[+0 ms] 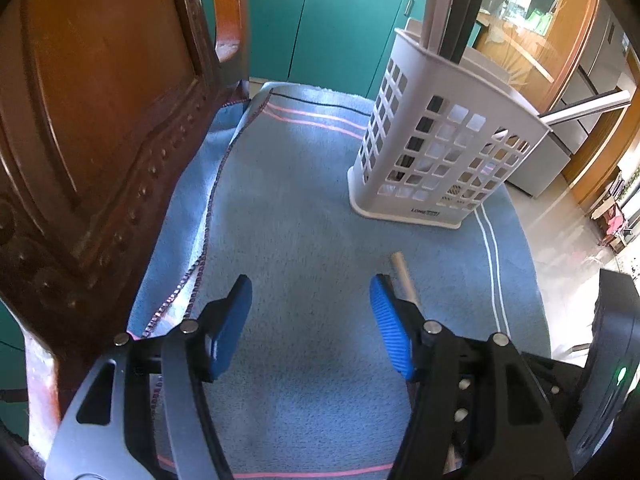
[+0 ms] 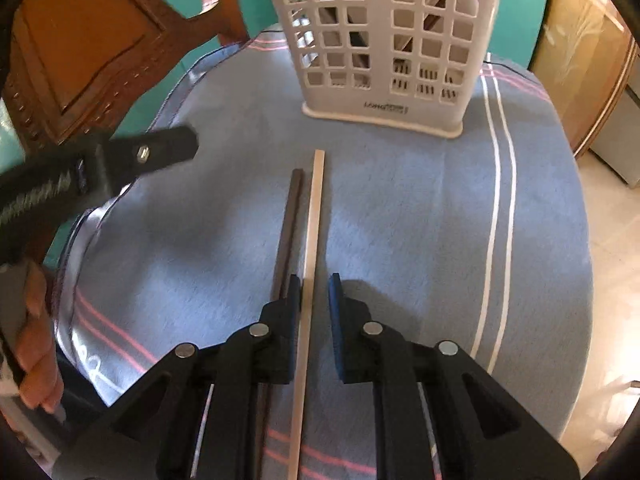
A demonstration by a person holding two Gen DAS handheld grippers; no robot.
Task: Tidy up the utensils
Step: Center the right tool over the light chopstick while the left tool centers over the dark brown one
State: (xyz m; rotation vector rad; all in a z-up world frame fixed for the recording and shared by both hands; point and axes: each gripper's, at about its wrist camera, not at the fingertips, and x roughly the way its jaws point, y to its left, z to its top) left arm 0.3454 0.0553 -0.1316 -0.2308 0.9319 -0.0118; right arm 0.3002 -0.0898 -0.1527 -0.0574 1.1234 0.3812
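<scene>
Here, the right gripper (image 2: 314, 304) jaws nearly close around a pale chopstick (image 2: 313, 224) lying on the bench, seemingly not yet pinching; next, lift it into the white utensil basket (image 2: 384, 40). Left gripper (image 1: 310, 312) gapes empty.

You have two chopsticks lying on the cloth: one pale stick (image 2: 314, 216) and one dark stick (image 2: 289, 220). One white basket (image 2: 384, 40) stands beyond them, with two more long pieces upright inside it, one grey (image 1: 438, 4) and one black (image 1: 466, 8). There is one blue cloth (image 2: 400, 220) and one wooden chair (image 1: 100, 120). You hold two grippers.
</scene>
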